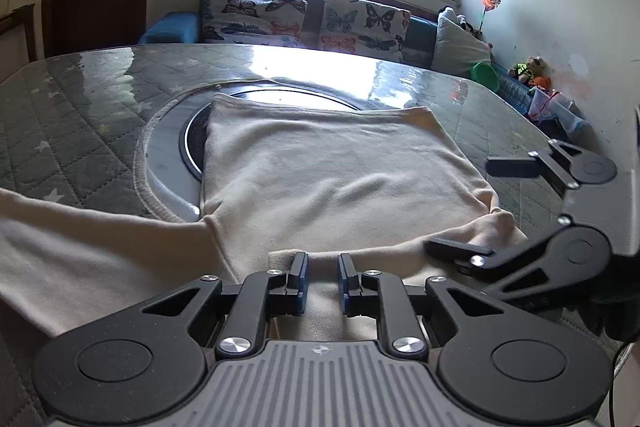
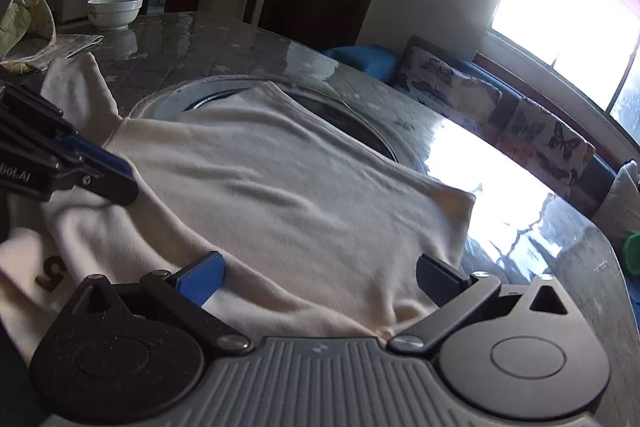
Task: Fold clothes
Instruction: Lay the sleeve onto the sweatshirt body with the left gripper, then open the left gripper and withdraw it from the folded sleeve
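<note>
A cream shirt (image 1: 328,171) lies spread on the table, body flat, one sleeve (image 1: 80,239) trailing to the left. It also shows in the right wrist view (image 2: 280,195), with a brown figure printed on a near fold. My left gripper (image 1: 322,281) sits over the shirt's near edge with its jaws narrowly apart, cloth bunched between the blue pads (image 1: 301,283). My right gripper (image 2: 320,275) is wide open over the shirt's near right corner; it appears at the right of the left wrist view (image 1: 472,207). The left gripper appears at the left edge of the right wrist view (image 2: 100,167).
The table (image 1: 80,115) has a quilted grey cover under glass and a round turntable (image 1: 192,131) under the shirt. A white bowl (image 2: 115,11) and folded newspaper (image 2: 48,45) sit at the far end. A sofa with butterfly cushions (image 1: 304,23) stands beyond.
</note>
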The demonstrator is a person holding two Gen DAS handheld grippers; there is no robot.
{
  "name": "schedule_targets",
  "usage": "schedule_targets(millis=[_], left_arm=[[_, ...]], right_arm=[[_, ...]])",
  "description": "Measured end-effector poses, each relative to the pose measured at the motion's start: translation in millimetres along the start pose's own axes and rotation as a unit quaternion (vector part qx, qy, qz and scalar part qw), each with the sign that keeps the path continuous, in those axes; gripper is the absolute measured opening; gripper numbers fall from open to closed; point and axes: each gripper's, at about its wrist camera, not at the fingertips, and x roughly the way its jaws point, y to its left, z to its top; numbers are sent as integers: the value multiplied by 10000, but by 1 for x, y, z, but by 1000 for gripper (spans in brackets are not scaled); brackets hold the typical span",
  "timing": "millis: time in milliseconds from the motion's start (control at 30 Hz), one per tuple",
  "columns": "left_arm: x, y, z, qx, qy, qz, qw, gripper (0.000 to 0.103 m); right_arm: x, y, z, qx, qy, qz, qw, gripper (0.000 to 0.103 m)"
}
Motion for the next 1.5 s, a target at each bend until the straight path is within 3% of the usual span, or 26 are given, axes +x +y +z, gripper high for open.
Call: schedule_targets(millis=[200,333,433,533,700,933,1067,1267,1500], left_arm=[[-16,-4,-4,2,-165,65,9998,19],[-27,-14,-4,211,-343,-154,9991,19],[-21,-19,-7,377,-264,-214,9987,19],[-9,-14,-11,392,-91,129,9991,18],[-13,0,-11,255,-191,294,9991,19],[-13,3,-6,230,-257,207,9992,19],[-7,4,-7,309,-205,351,9987,19],[-11,10,-8,229,-217,405,9987,23],[-25,-12,-11,462,-388,-76,9982,26]], right_arm=[[12,0,13,128,-13,30,9999,103],[8,-2,16,155,-63,132,9998,103],[5,5,15,61,-59,278,9996,103],[5,17,11,-76,-56,306,9995,103],[-1,32,13,-42,-189,484,9986,103],[-13,31,10,-55,-243,446,9987,103],[-15,39,4,-143,-174,547,9982,103],[-34,53,4,-413,-560,818,9942,103],[-39,27,-3,-221,-410,171,9988,103]])
